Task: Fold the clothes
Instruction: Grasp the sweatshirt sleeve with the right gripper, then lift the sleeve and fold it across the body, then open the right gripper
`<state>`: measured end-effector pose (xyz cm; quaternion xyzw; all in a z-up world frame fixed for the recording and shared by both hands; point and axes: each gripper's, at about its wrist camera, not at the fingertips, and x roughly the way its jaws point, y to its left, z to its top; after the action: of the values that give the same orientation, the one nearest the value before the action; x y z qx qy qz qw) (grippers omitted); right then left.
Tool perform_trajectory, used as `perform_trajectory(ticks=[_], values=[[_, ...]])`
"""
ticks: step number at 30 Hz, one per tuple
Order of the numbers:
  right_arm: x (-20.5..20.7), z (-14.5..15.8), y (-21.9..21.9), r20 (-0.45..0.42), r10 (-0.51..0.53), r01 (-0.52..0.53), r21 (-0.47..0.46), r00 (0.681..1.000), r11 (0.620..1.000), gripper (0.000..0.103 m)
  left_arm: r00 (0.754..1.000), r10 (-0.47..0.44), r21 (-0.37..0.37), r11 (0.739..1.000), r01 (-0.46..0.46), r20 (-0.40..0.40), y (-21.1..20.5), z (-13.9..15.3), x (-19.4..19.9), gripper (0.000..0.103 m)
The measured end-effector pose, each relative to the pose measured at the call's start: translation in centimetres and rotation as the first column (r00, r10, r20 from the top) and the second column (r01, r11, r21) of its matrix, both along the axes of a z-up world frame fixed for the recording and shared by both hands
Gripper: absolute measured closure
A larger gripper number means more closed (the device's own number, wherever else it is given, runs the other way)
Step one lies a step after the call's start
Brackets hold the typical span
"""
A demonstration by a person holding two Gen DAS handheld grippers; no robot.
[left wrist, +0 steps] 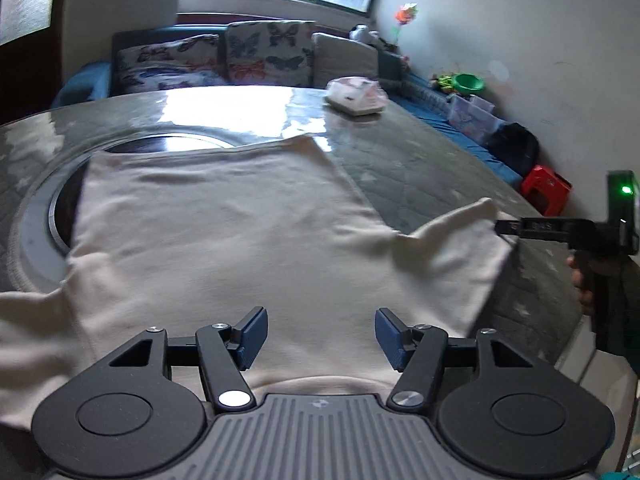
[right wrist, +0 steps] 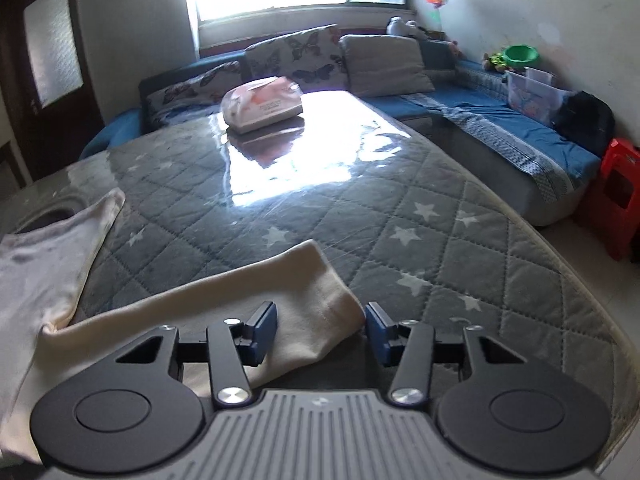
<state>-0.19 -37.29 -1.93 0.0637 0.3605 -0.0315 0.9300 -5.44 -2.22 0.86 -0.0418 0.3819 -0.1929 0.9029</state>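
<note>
A cream T-shirt (left wrist: 208, 220) lies spread flat on the table, hem at the far side and neckline toward me. My left gripper (left wrist: 320, 332) hovers open just above the neckline, with nothing between its blue pads. The shirt's right sleeve (left wrist: 452, 248) sticks out to the right, and my right gripper (left wrist: 500, 227) reaches its cuff from the right, held by a hand. In the right wrist view the sleeve (right wrist: 240, 292) lies between the spread fingers of my right gripper (right wrist: 322, 328), which is open. The shirt body (right wrist: 36, 264) shows at the left there.
The table (right wrist: 400, 216) has a grey quilted star cover under glossy clear plastic. A round dark recess (left wrist: 120, 148) lies under the shirt's far left. A tissue pack (right wrist: 262, 104) sits at the far end. A sofa (right wrist: 500, 120) and a red stool (right wrist: 616, 196) stand to the right.
</note>
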Motion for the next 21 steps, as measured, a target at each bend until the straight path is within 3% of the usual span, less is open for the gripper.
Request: perform_trajectory(ticks=[2, 4, 5, 6, 11, 16, 21], values=[[-0.2, 0.0, -0.4, 0.007, -0.016, 0.016, 0.017, 1.000, 1.000, 0.053, 1.000, -0.030, 0.020, 0.999, 0.030, 0.005, -1.1, -0.2, -0.1, 0.039], [-0.3, -0.1, -0.4, 0.012, -0.018, 0.018, 0.016, 1.000, 1.000, 0.073, 0.999, -0.052, 0.032, 0.998, 0.052, 0.009, -2.0, -0.4, -0.2, 0.039], [-0.4, -0.1, -0.3, 0.014, -0.013, 0.013, 0.011, 1.000, 1.000, 0.089, 0.998, -0.059, 0.035, 0.998, 0.059, 0.010, -2.3, -0.5, -0.2, 0.039], [-0.4, 0.0, -0.5, 0.013, -0.011, 0.011, 0.038, 1.000, 0.999, 0.093, 0.998, -0.066, 0.038, 0.997, 0.065, 0.012, -2.5, -0.6, -0.3, 0.039], [-1.3, 1.7, -0.8, 0.061, -0.004, -0.002, 0.101, 0.998, 0.995, 0.094, 0.995, -0.096, 0.045, 0.994, 0.096, 0.015, -3.7, -1.2, -0.4, 0.039], [-2.2, 5.6, 0.9, 0.144, 0.067, -0.086, 0.136, 0.987, 0.987, 0.094, 0.992, -0.122, 0.080, 0.990, 0.118, 0.043, -4.5, -1.7, -0.8, 0.037], [-2.3, 9.7, 4.0, 0.209, 0.165, -0.200, 0.160, 0.964, 0.967, 0.094, 0.992, -0.108, 0.032, 0.994, 0.106, 0.071, -2.7, -0.7, -1.2, 0.036]])
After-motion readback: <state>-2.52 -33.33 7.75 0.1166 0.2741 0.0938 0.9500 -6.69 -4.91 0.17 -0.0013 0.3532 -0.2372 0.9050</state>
